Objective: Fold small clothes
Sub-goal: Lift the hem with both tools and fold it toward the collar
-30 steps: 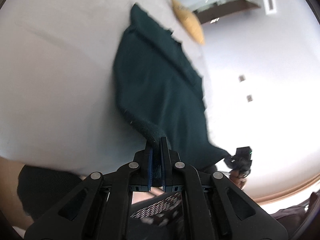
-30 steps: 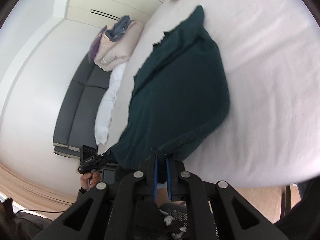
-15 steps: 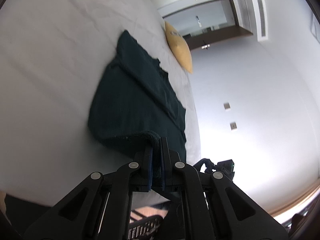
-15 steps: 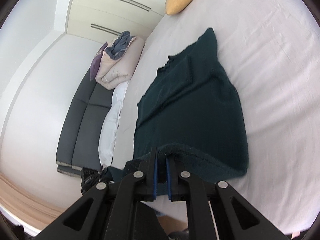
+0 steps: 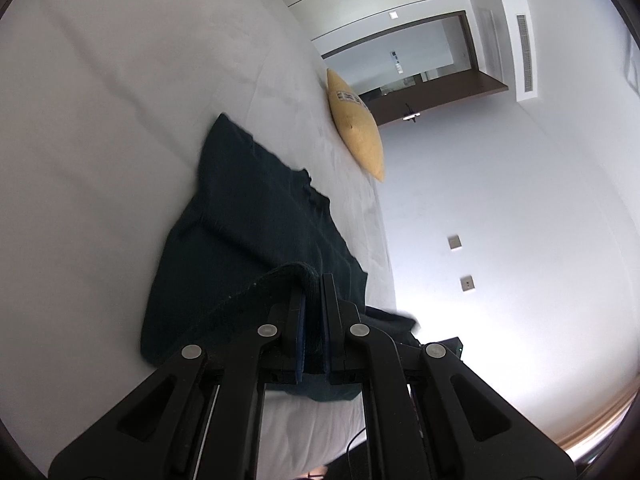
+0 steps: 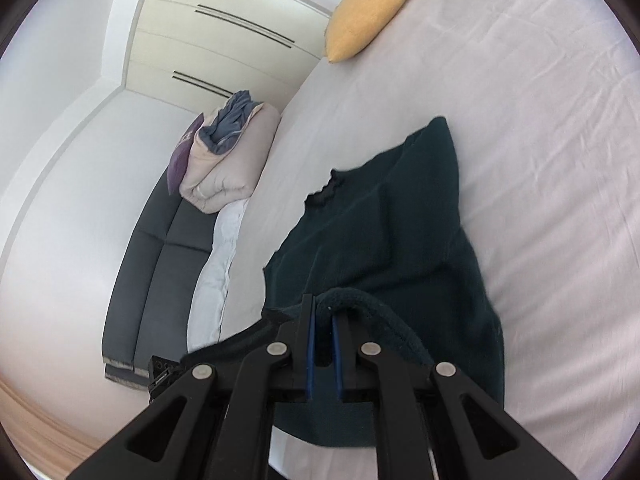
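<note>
- A dark green knitted garment (image 5: 256, 240) is spread across the middle of the left wrist view, on the white sheet of the bed (image 5: 100, 120).
- Its near hem is lifted off the sheet and pinched by the left hand-held gripper (image 5: 313, 292) at the lower centre of that frame; the jaws are nearly together with a fold of fabric clamped between them.
- In the right wrist view the same garment (image 6: 384, 248) fills the centre, its scalloped neckline lying toward the upper left of the cloth.
- The right hand-held gripper (image 6: 324, 312) is seen at the lower centre of its frame, its blue-padded jaws drawn narrow around a rolled edge of the garment.
- The hem between the two grips is raised in a curl above the part lying flat.
- A yellow cushion (image 6: 368, 12) is seen at the top of the right wrist view, on the bed well beyond the garment; it appears upper centre in the left wrist view (image 5: 356, 128).
- A grey sofa (image 6: 160, 268) is seen at the left of the right wrist view, beside the bed, with folded bedding (image 6: 228, 156) piled on it.
</note>
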